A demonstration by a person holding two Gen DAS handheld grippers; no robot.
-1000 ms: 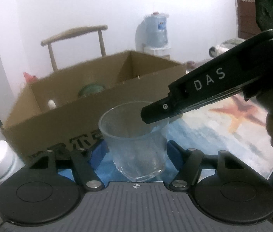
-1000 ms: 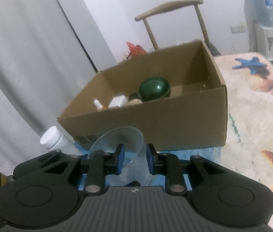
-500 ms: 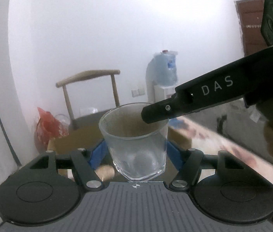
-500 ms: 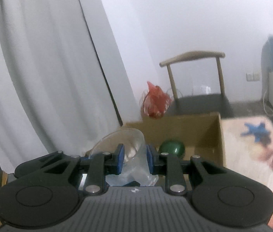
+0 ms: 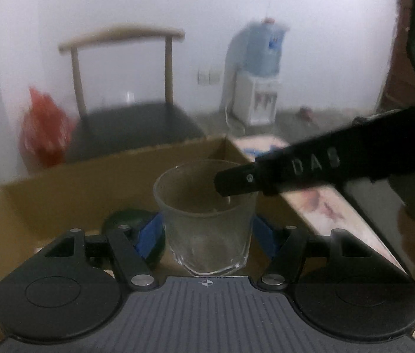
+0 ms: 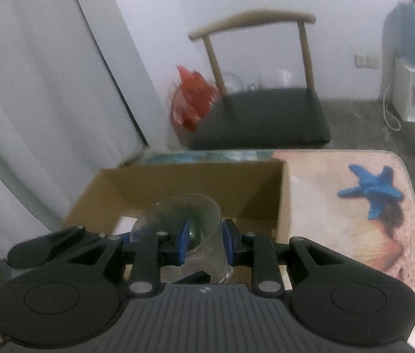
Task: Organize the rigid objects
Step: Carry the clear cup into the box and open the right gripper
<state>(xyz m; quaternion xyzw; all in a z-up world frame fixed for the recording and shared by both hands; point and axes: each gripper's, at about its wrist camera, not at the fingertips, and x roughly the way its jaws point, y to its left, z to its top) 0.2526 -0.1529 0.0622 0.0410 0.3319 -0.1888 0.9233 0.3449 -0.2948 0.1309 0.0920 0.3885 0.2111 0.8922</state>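
A clear drinking glass (image 5: 207, 220) hangs upright over the open cardboard box (image 5: 60, 194). My left gripper (image 5: 206, 235) is shut on its body, a blue pad (image 5: 148, 235) pressing on each side. My right gripper (image 6: 206, 242) is shut on the glass (image 6: 178, 220) at its rim wall, one blue pad (image 6: 184, 241) inside and the other outside. In the left wrist view the right gripper's black finger (image 5: 281, 173) reaches over the rim from the right. A dark green round object (image 5: 125, 220) lies in the box below.
The box (image 6: 192, 182) stands on a table (image 6: 340, 235) with a sea-print cloth showing a blue starfish (image 6: 372, 191). Behind are a chair (image 6: 260, 117), a red bag (image 6: 192, 97), a water dispenser (image 6: 413, 88) and a white curtain (image 6: 31, 103). Something white (image 6: 125, 223) lies in the box.
Both grippers have carried the glass up from the table in front of the box and forward over its opening. Neither grip has changed.
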